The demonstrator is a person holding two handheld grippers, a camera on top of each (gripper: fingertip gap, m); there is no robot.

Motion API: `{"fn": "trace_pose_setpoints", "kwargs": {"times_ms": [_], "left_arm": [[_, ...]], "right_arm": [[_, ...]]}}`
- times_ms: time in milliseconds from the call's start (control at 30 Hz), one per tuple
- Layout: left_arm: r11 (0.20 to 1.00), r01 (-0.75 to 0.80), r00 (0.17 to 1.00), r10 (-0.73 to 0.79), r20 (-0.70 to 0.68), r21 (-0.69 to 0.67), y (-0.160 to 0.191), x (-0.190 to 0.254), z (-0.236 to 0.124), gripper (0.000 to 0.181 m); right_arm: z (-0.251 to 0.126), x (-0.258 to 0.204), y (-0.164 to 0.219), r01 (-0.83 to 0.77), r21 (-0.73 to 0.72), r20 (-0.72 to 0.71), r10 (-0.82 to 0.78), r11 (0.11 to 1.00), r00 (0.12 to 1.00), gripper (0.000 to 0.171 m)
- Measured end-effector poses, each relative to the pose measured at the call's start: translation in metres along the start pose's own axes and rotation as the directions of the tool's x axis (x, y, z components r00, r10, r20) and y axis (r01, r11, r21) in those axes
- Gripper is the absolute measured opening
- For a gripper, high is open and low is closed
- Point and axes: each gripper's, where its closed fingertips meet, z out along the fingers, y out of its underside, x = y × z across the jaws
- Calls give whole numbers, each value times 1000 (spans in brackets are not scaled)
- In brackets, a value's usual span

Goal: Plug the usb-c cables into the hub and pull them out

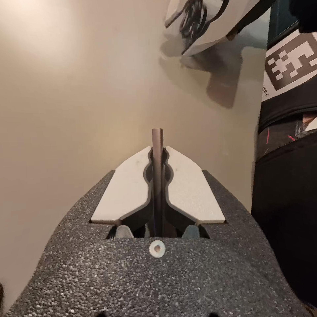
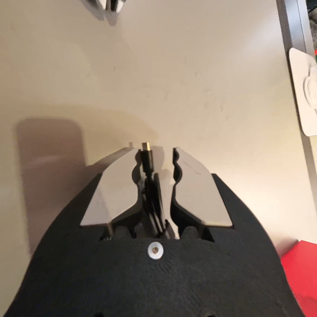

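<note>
Two grippers, left gripper [image 1: 158, 147] clamping hub [image 1: 157, 137], right gripper [image 2: 157, 149] loosely around cable [image 2: 146, 154], perhaps.

left wrist: down along fingers, close over table [image 1: 68, 85] | right wrist: same | shared: beige tabletop

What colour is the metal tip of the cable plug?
Gold, on a black USB-C cable plug; the right wrist view shows it best.

The left hand-held gripper [image 1: 158, 147] has a rough, grainy dark plastic body, smooth matt white fingers [image 1: 180, 173] and a shiny metal screw [image 1: 157, 248]. Between them sits a smooth, dull-metal hub [image 1: 157, 142]. The counter [image 1: 68, 85] looks smooth, faintly glossy beige. The cable [image 2: 147, 164] is black plastic with a bright metal tip.
</note>
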Motion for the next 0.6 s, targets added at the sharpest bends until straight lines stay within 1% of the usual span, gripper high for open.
{"fn": "trace_pose_setpoints", "kwargs": {"times_ms": [33,133,233,300,400,433,467,500,600], "left_arm": [[1000,6,1000,-6,-6,11,-2,2,2,9],[998,32,999,-31,-8,54,-5,2,1,9],[995,56,998,-56,-4,82,-6,0,-1,9],[996,48,999,-49,14,79,-6,-1,0,9],[996,42,998,-46,40,77,-6,-3,2,9],[996,46,998,-50,45,79,-7,-4,2,9],[995,50,997,-54,50,82,-7,-4,2,9],[995,53,997,-58,54,86,-7,-5,1,9],[994,58,995,-65,79,95,-7,-6,1,9]], "right_arm": [[-7,2,-1,-25,14,15,25,1000,1000,44],[-34,14,5,-144,50,80,140,988,987,61],[-56,21,16,-266,70,163,252,962,954,62],[-57,18,29,-294,32,199,282,955,938,63],[-44,1,56,-211,-121,250,235,970,939,65],[-38,-6,64,-187,-163,278,227,969,933,58],[-35,-11,64,-181,-159,311,223,971,924,40],[-35,-9,59,-204,-118,309,231,972,923,28],[-44,-4,62,-154,-109,278,179,982,944,24]]}}
